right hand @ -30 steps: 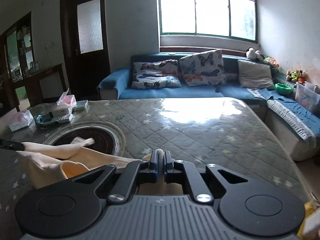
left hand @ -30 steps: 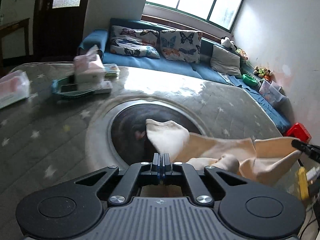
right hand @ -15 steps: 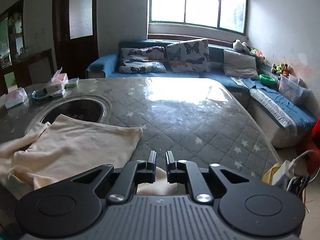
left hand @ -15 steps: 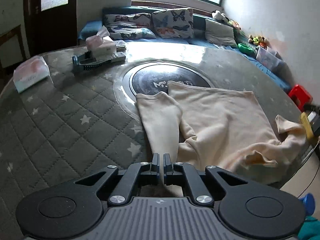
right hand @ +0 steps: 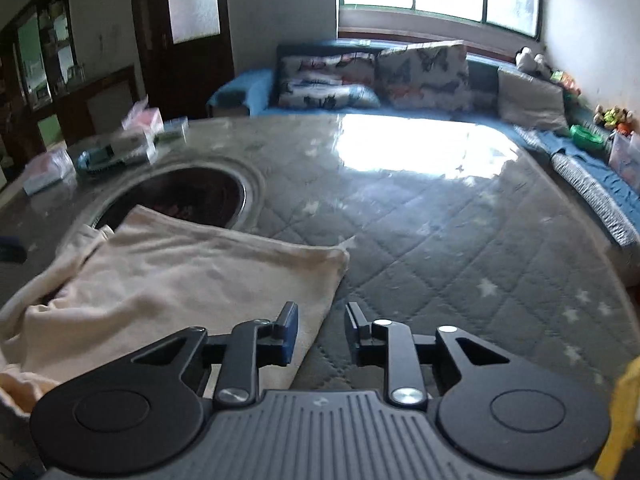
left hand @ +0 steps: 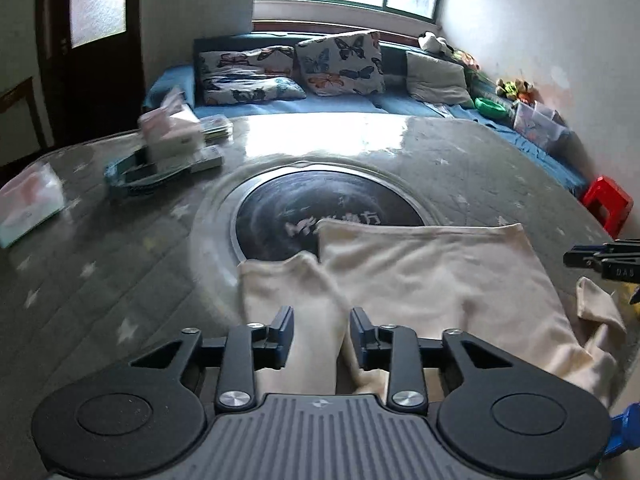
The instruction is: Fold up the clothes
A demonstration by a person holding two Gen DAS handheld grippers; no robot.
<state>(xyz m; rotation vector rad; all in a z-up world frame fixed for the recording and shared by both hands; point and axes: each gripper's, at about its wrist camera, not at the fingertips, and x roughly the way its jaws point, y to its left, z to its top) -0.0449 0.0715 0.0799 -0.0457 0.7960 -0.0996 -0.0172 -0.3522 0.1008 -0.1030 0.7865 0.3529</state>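
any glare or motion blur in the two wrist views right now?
Left wrist: window glare whitens the far table; tissue box smeared by motion; cream garment fairly sharp. Right wrist: bigger blown-out patch on the table; butterfly pillows and tissue box blurred; both views bend at the edges.

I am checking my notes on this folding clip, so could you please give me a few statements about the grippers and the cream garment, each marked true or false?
1. The left gripper is open, a sleeve lying between its fingers. True.
2. The right gripper is shut on the cream garment. False: it is open, with nothing clamped.
3. The garment partly covers the dark round inset in the table. True.
4. The garment hangs in the air. False: it lies spread on the table.
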